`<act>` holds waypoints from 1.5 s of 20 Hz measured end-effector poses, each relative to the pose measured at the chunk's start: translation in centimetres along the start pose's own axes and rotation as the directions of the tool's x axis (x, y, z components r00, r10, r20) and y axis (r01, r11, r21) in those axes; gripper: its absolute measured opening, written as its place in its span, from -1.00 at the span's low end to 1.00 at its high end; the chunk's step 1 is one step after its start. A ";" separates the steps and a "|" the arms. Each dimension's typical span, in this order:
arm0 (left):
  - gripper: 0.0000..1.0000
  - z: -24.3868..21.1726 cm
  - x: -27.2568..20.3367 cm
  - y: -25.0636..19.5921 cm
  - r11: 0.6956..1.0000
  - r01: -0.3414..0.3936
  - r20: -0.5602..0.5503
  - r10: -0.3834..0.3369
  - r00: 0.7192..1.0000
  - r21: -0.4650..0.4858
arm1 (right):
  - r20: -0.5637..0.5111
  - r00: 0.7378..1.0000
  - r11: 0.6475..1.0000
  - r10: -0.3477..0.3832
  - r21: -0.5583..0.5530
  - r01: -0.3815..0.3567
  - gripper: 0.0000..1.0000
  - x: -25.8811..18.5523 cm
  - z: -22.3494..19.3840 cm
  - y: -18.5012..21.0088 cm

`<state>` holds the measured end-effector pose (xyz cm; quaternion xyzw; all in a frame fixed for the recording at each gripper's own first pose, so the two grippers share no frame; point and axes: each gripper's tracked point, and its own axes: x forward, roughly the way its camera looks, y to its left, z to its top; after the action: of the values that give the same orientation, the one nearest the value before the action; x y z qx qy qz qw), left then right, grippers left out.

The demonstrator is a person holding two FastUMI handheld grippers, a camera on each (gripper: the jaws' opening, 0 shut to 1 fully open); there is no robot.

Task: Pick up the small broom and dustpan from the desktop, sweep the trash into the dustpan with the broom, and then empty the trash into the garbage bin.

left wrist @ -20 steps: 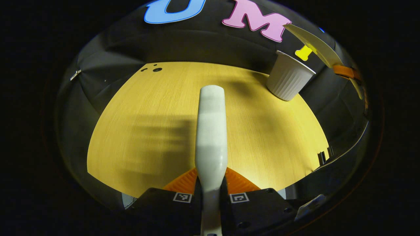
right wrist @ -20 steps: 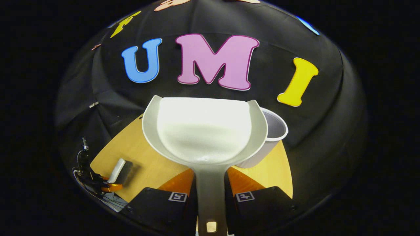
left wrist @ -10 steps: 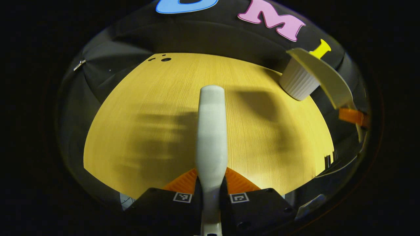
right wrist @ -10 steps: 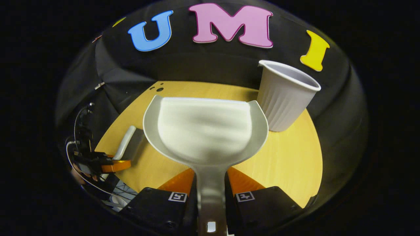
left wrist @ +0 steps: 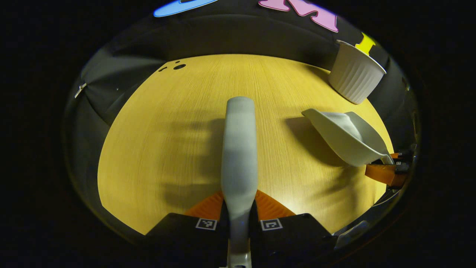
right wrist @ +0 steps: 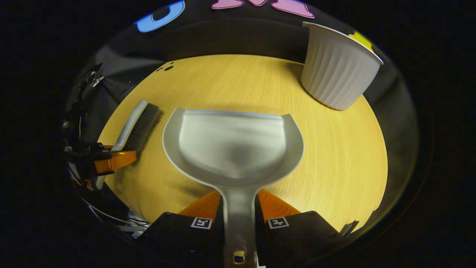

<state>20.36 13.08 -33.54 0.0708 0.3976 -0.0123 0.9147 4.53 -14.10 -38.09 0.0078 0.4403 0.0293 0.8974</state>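
1. Left gripper view: the left hand-held gripper (left wrist: 238, 217) at bottom centre is clamped on the broom (left wrist: 239, 149), both fingers pressing the narrow neck of its handle. The broom's back runs straight up the middle of the frame over the desk (left wrist: 167, 130); the bristles face away and cannot be seen. Judged: this grip keeps the head low and ready.

2. Same view, right of centre: the dustpan (left wrist: 347, 137) hangs tilted, its open edge pointing toward the frame's middle, its handle held by the right hand-held gripper (left wrist: 388, 171) at the right edge. Whether the front lip touches the desk cannot be told.

3. Same view, upper right: the garbage bin (left wrist: 355, 78), a ribbed white cup, stands upright near the desk's far edge, apart from the dustpan. No trash is discernible on the bare desk.

4. Right gripper view: the right hand-held gripper (right wrist: 240, 219) at bottom centre is closed on the dustpan (right wrist: 232, 145) handle, pan bowl facing up and visibly empty. Judged: emptying appears done, or sweeping has not gathered anything.

5. Same view, left: the broom (right wrist: 135, 124) shows dark bristles turned toward the pan, with the left hand-held gripper (right wrist: 111, 162) on its handle. The garbage bin (right wrist: 336, 70) stands upper right, well clear of the pan.
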 end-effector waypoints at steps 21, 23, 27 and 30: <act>0.94 2.2 -4.3 -1.5 1.000 -0.022 0.011 0.022 1.000 0.013 | 0.009 0.999 0.997 0.044 0.065 -0.044 0.99 -0.1 2.2 0.2; 0.95 3.2 -6.6 -1.7 0.999 -0.013 0.063 0.015 0.998 -0.037 | 0.093 0.995 0.998 0.025 0.058 -0.030 0.99 -2.2 3.6 -0.2; 0.96 6.5 -12.7 -2.5 0.996 0.017 0.257 0.005 0.967 -0.082 | 0.281 0.960 0.996 0.004 0.089 -0.030 0.99 -7.0 6.7 -0.5; 0.92 8.7 -18.4 -2.9 0.999 0.000 0.446 0.020 0.895 -0.044 | 0.430 0.902 0.998 -0.021 0.060 -0.005 0.99 -11.5 9.4 -0.5</act>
<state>13.86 8.41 -14.60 0.0486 0.1768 -0.0149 0.9829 4.94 -15.22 -23.32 0.0390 0.2319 0.0102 0.9719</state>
